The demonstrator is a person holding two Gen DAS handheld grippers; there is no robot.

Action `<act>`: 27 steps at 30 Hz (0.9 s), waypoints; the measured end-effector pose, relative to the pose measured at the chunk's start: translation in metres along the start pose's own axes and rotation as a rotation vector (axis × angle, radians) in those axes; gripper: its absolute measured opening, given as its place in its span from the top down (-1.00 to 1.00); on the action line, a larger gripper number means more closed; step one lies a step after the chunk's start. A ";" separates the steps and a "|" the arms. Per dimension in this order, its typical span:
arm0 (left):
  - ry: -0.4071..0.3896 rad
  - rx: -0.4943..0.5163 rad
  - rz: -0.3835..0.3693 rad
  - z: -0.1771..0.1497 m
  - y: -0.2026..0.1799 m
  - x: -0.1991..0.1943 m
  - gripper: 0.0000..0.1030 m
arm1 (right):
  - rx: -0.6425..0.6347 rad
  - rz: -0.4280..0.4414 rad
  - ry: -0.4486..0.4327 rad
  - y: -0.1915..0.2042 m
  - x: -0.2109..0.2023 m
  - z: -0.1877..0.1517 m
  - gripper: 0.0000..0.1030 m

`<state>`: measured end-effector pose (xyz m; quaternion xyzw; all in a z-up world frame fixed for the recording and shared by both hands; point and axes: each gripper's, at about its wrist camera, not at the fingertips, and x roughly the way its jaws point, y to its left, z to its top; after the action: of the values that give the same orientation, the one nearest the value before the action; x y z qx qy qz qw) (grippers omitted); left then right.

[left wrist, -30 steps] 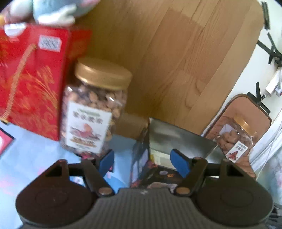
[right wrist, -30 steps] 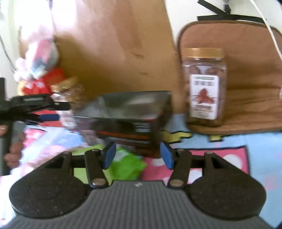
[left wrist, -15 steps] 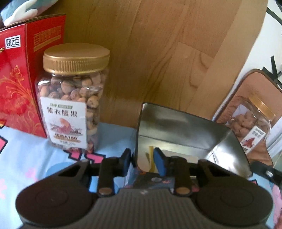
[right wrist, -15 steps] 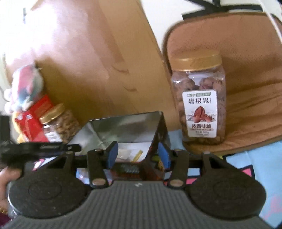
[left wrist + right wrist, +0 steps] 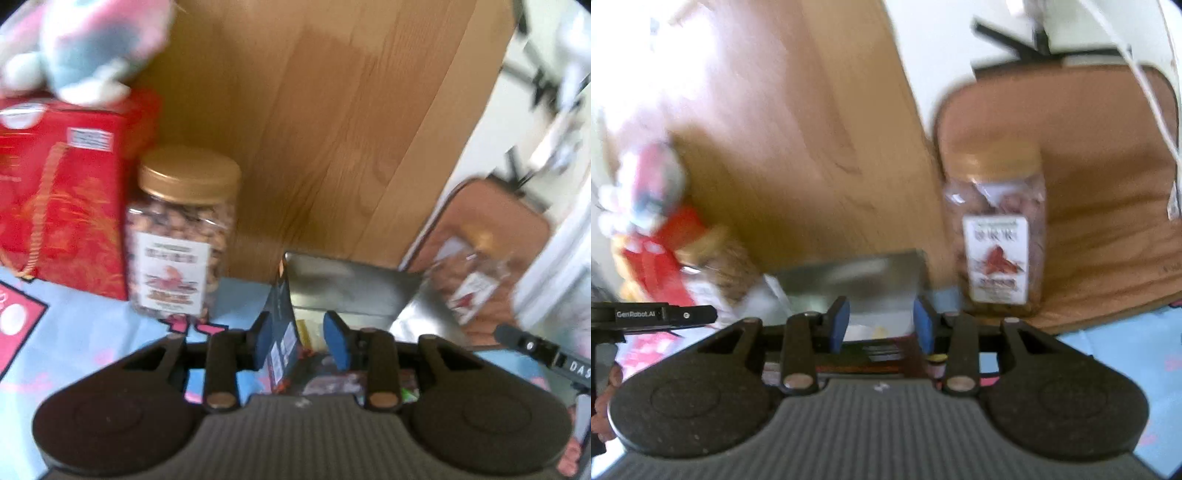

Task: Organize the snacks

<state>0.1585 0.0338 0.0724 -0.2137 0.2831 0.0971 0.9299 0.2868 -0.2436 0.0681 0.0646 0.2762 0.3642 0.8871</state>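
An open snack box with a silver foil lining (image 5: 351, 284) stands on the blue patterned cloth; it also shows in the right wrist view (image 5: 857, 280). My left gripper (image 5: 301, 338) straddles the box's left wall, pads a little apart from it. My right gripper (image 5: 881, 325) is open over the box's right side, with packets visible inside. A gold-lidded nut jar (image 5: 181, 236) stands left of the box. A second nut jar (image 5: 995, 232) stands right of it on a brown cushion (image 5: 1108, 184).
A red gift box (image 5: 59, 192) with a plush toy (image 5: 81, 48) on top stands at far left. A wooden board (image 5: 332, 129) rises behind everything. The blue patterned cloth (image 5: 74, 332) covers the surface.
My left gripper has opened from its narrow grip on the box wall and pulled back and up. My right gripper has narrowed slightly and shifted over the box.
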 end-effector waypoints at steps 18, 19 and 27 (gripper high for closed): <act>0.062 -0.312 -0.110 -0.088 0.120 -0.035 0.10 | -0.669 0.172 0.252 0.164 0.061 -0.129 -0.01; 0.055 -0.318 -0.115 -0.093 0.120 -0.040 0.10 | -0.713 0.152 0.244 0.164 0.062 -0.133 0.00; 0.005 -0.347 -0.167 -0.088 0.117 -0.056 0.10 | -0.876 0.126 0.086 0.173 0.024 -0.136 0.89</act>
<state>0.0348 0.0945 -0.0011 -0.3938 0.2456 0.0664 0.8833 0.1224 -0.1134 -0.0019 -0.3160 0.1277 0.5026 0.7945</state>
